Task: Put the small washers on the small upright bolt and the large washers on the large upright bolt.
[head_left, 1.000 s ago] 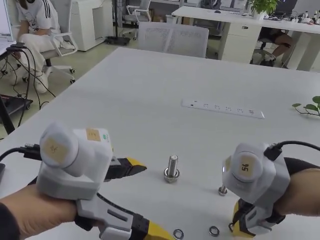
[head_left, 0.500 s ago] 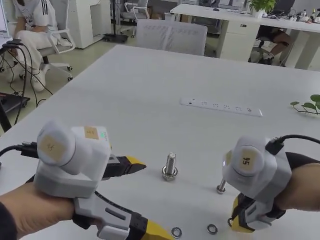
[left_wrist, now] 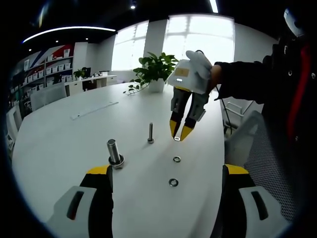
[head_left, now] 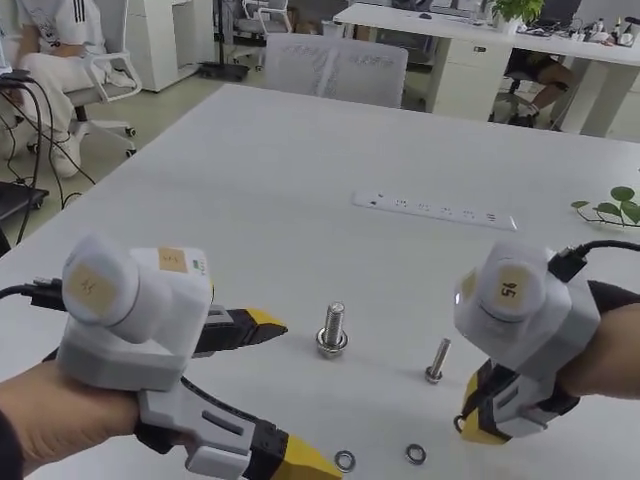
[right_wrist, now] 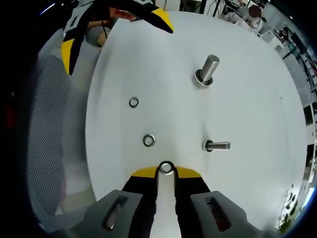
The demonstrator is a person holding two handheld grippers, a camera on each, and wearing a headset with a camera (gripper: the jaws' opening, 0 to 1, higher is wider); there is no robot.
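The large upright bolt [head_left: 332, 330] stands mid-table with a washer round its base. To its right is the thin small bolt [head_left: 437, 360], bare. Two loose washers [head_left: 345, 460] [head_left: 415, 454] lie near the table's front edge. My right gripper [head_left: 466, 428] hangs just right of the small bolt, above the table, shut on a small washer [right_wrist: 166, 167] held at the jaw tips. My left gripper [head_left: 290, 395] is open with nothing between its jaws, low at the left of the large bolt [left_wrist: 114, 152]. The left gripper view shows the right gripper [left_wrist: 179, 135] beside the small bolt [left_wrist: 150, 134].
A white power strip [head_left: 435, 213] lies further back on the white table [head_left: 250, 180]. Plant leaves [head_left: 605, 210] reach in at the right edge. A mesh chair [head_left: 335, 70] stands behind the table, and a person sits at far left.
The head camera has tilted, shifting the whole scene. My right gripper has drawn slightly right and up, so the small bolt stands fully uncovered. The left gripper has hardly moved.
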